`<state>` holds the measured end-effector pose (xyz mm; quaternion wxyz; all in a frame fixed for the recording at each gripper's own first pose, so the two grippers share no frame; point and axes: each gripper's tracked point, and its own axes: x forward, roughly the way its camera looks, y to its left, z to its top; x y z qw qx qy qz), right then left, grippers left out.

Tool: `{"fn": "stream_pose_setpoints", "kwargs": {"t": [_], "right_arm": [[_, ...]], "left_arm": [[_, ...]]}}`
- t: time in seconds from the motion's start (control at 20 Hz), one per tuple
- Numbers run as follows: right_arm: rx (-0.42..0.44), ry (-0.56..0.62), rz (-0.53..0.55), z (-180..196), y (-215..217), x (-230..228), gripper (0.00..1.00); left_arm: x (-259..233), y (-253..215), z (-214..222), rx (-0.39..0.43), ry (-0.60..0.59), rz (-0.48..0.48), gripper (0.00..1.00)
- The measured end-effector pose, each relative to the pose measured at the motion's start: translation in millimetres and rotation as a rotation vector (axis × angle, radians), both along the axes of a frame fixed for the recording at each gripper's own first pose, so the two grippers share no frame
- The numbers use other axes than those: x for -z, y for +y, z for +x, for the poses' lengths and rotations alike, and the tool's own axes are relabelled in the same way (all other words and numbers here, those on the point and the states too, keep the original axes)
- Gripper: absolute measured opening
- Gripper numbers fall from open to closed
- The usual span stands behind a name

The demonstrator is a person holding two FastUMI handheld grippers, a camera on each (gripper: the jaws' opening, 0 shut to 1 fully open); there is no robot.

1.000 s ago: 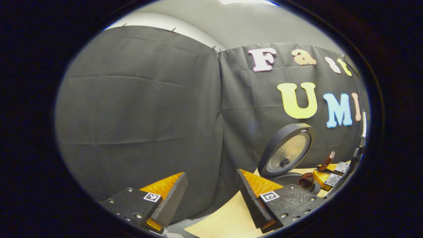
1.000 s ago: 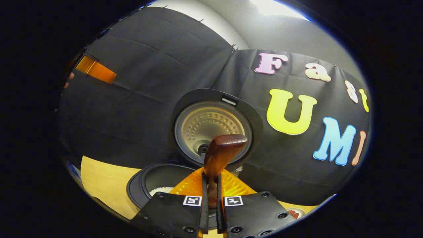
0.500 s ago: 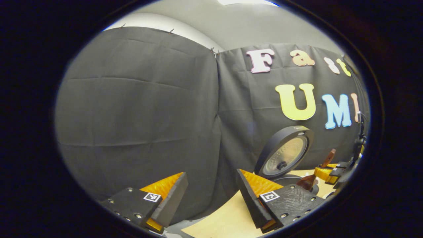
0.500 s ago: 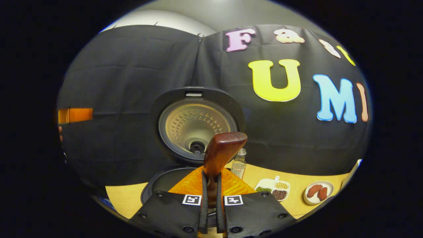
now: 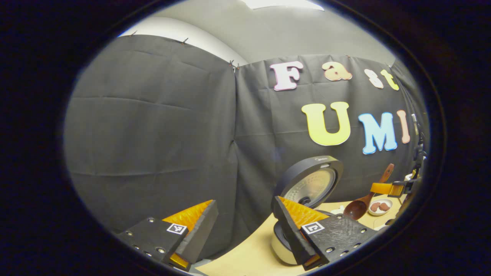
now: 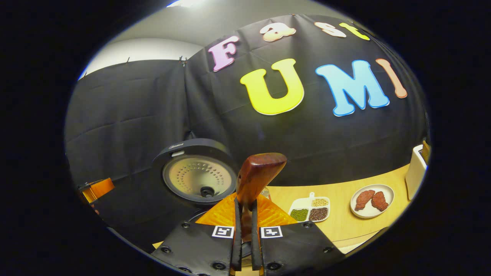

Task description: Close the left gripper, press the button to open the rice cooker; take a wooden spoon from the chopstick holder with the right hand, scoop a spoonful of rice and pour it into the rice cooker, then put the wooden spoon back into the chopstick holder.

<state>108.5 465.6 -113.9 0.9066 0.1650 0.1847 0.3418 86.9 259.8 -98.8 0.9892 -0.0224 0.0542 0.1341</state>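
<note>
Wooden spoon [image 6: 256,180] is clamped by its handle between both fingers of the right gripper [image 6: 245,226], bowl hanging down beside the rice cooker [image 5: 307,184], whose lid stands open. Left gripper [image 5: 241,226] hangs with fingers apart over the table [image 5: 249,253].

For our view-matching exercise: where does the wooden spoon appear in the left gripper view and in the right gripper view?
Left gripper view: wooden spoon at lower right, bowl down, beside the open rice cooker lid.
Right gripper view: handle end at bottom centre, clamped in the right gripper.
Shared landmark: the lid.
</note>
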Motion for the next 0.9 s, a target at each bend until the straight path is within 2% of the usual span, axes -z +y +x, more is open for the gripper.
{"fn": "stream_pose_setpoints", "kwargs": {"t": [0.25,0.3,0.35,0.55,0.6,0.8,0.9], "right_arm": [[0.130,0.012,0.002,22.1,-70.3,-7.1,0.11],[0.153,0.013,-0.005,23.7,-83.2,-5.6,0.07],[0.175,0.015,-0.011,25.0,-96.6,-3.4,0.11],[0.261,0.032,-0.012,33.5,-147.7,0.5,0.07],[0.281,0.038,-0.013,35.4,-160.3,1.2,0.11],[0.362,0.052,-0.018,38.2,-208.2,4.3,0.11],[0.403,0.058,-0.027,39.0,-231.1,7.4,0.07]], "left_arm": [[-6.4,-35.0,11.9,0.068,-0.016,-0.015,0.91],[-7.5,-41.2,14.1,0.081,-0.021,-0.024,0.91],[-9.9,-49.7,17.6,0.095,-0.025,-0.031,0.91],[-16.2,-84.2,29.2,0.150,-0.038,-0.031,0.91],[-18.1,-94.2,30.0,0.164,-0.042,-0.028,0.91],[-25.6,-125.0,37.9,0.214,-0.049,-0.033,0.91],[-30.8,-140.0,41.1,0.236,-0.057,-0.034,0.92]]}}
